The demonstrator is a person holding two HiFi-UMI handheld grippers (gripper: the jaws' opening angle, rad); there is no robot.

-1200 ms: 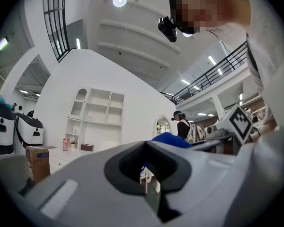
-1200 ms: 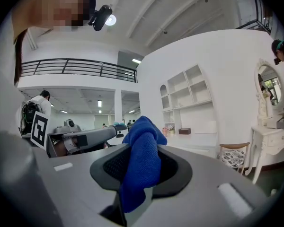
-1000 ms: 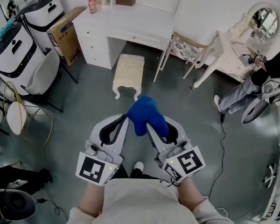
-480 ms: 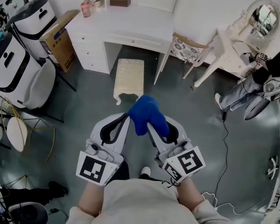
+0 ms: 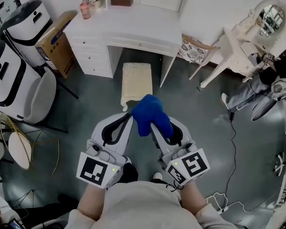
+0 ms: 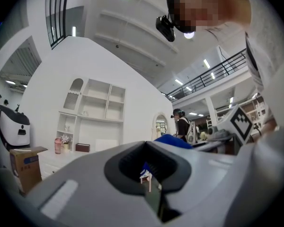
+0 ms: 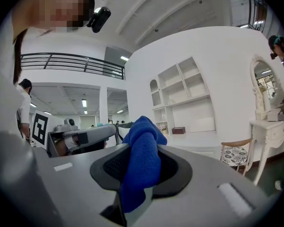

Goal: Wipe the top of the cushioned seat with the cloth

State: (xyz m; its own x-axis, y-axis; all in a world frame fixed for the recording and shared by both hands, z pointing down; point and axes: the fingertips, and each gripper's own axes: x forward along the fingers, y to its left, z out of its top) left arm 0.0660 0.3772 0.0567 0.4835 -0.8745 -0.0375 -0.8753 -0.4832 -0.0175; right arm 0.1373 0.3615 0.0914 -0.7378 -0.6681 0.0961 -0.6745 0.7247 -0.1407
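The right tool [image 5: 156, 124] is clamped on the blue cloth [image 5: 150, 112]. In the right gripper view its jaws pinch the cloth's lower part, and the rest bulges up above them in a thick fold [image 7: 143, 155]. The left tool [image 5: 127, 122] lies just beside it at 9 o'clock. Its jaws are drawn together with only a thin slit between them, and nothing is held [image 6: 150, 186]. Both tools are held side by side over the grey floor [image 5: 195, 128], pointing toward 12 o'clock.

The cushioned seat [image 5: 137, 80], a cream stool with white legs, stands on the floor at 12 o'clock from the cloth. In the head view the cloth overlaps its near edge. Beyond the seat, still at 12 o'clock, is a white counter [image 5: 133, 25] with drawers. A cardboard box [image 5: 55, 42] leans at 10 o'clock, and a patterned chair [image 5: 193, 49] stands at 1 o'clock.
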